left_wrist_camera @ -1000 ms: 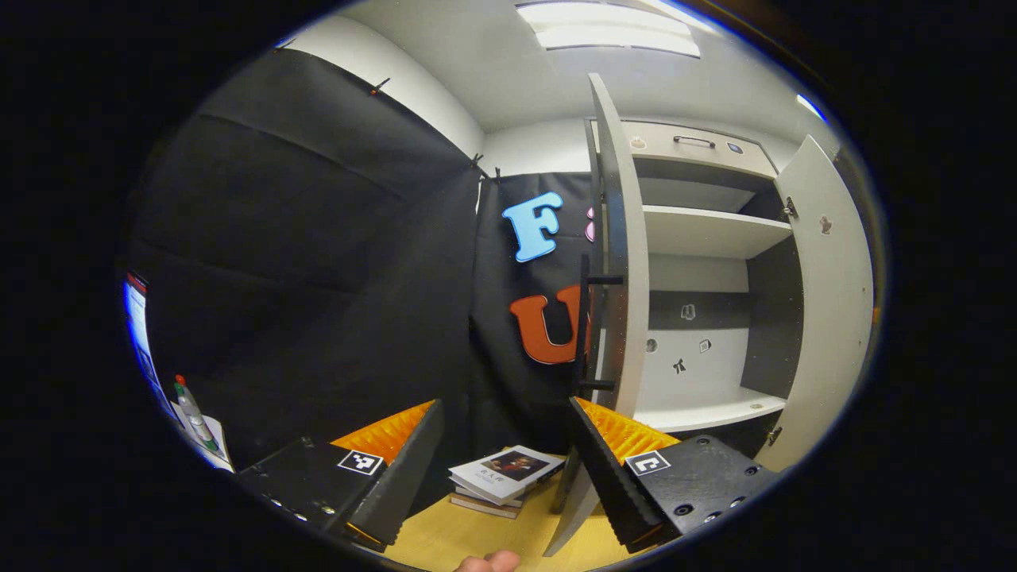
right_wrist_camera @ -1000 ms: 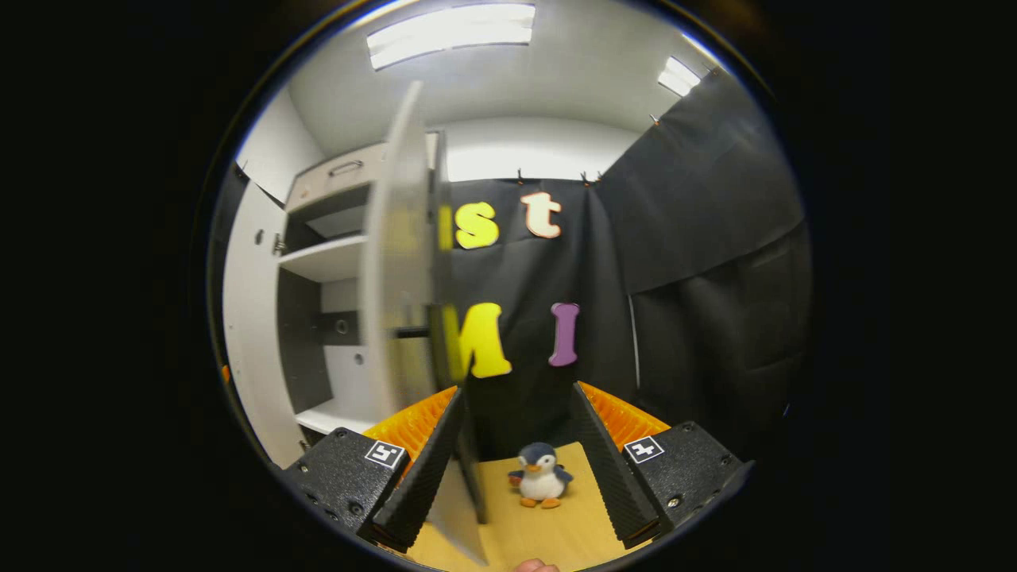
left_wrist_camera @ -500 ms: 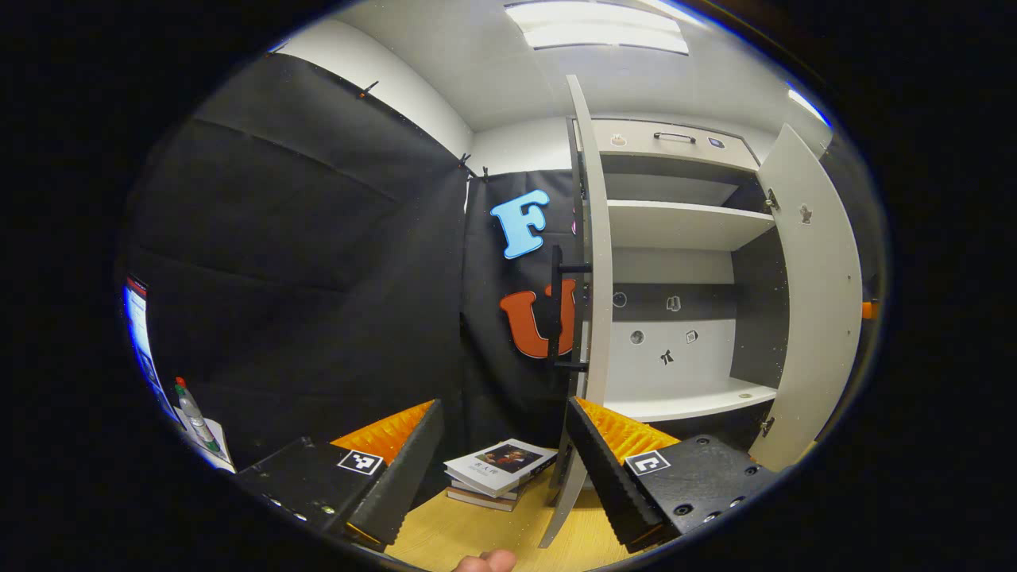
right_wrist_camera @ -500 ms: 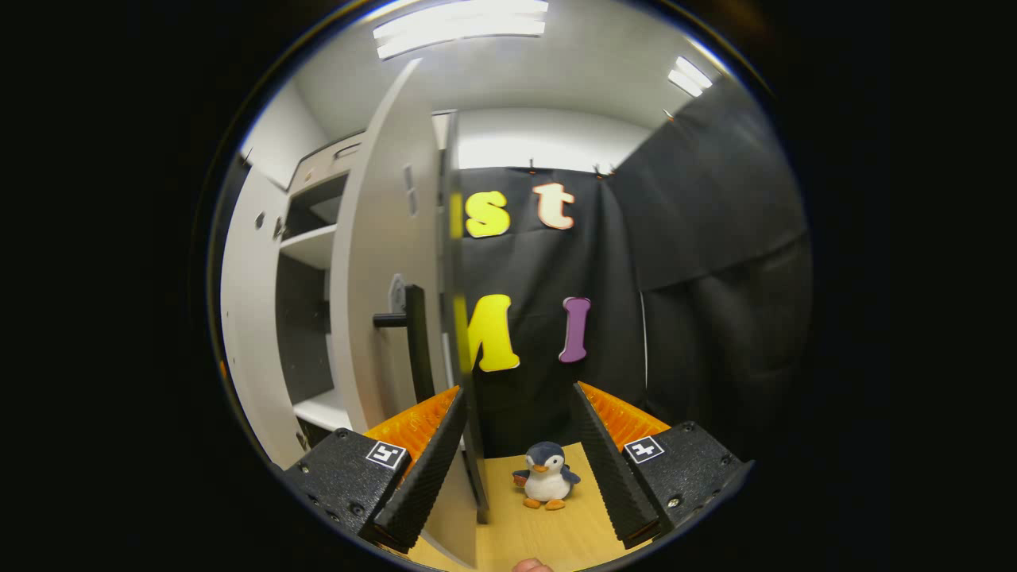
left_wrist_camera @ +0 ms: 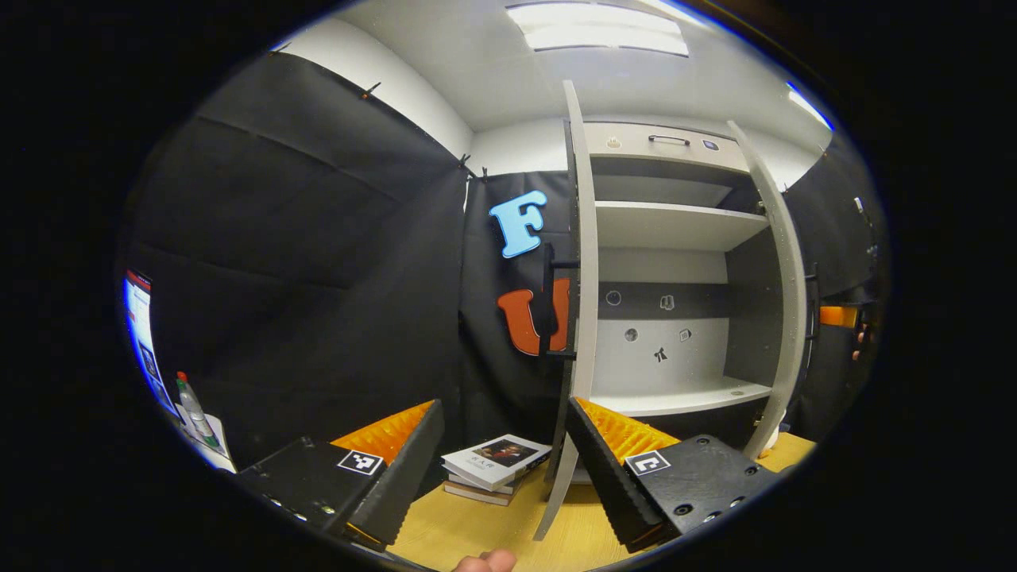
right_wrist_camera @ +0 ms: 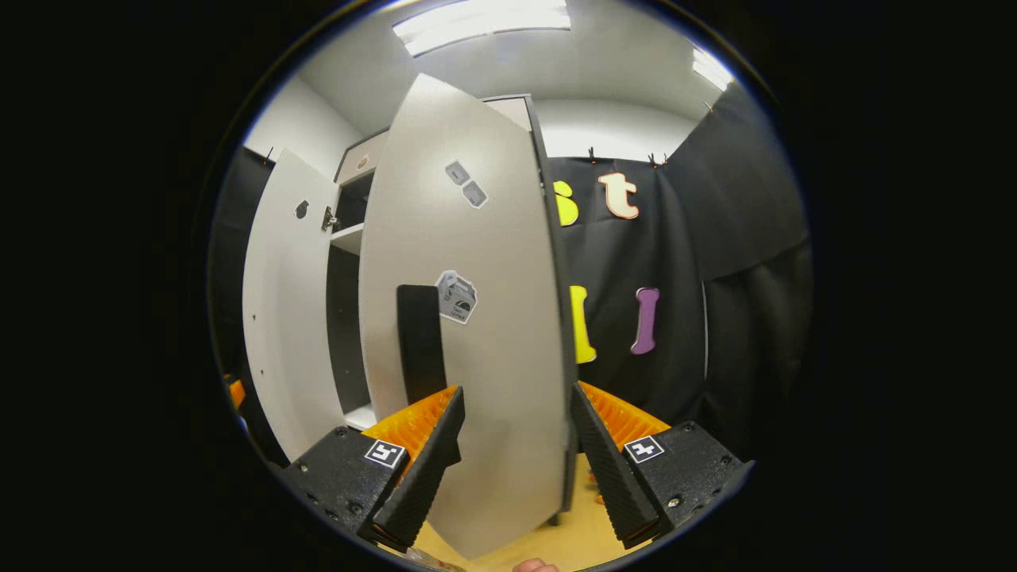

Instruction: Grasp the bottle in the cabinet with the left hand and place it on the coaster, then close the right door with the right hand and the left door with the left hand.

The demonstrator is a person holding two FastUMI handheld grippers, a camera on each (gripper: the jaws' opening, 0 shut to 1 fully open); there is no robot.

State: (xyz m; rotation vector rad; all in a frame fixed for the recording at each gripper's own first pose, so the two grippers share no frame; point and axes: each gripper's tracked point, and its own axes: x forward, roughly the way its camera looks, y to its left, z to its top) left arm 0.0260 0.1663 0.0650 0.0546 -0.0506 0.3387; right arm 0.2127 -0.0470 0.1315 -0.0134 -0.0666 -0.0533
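The left gripper [left_wrist_camera: 503, 465] is held level and low over the wooden bench [left_wrist_camera: 469, 528], its fingers spread wide with nothing between them. The left door [left_wrist_camera: 574, 318], seen edge-on, stands beside its right finger. The right gripper [right_wrist_camera: 515, 453] also has its fingers wide apart, and the flat grey right door [right_wrist_camera: 477, 318] stands between them, half swung. I cannot tell if they touch it. The door has a black bar handle [right_wrist_camera: 419, 343]. The bottle [left_wrist_camera: 191, 407] stands far off at the left. Books [left_wrist_camera: 494, 465] lie stacked on the bench.
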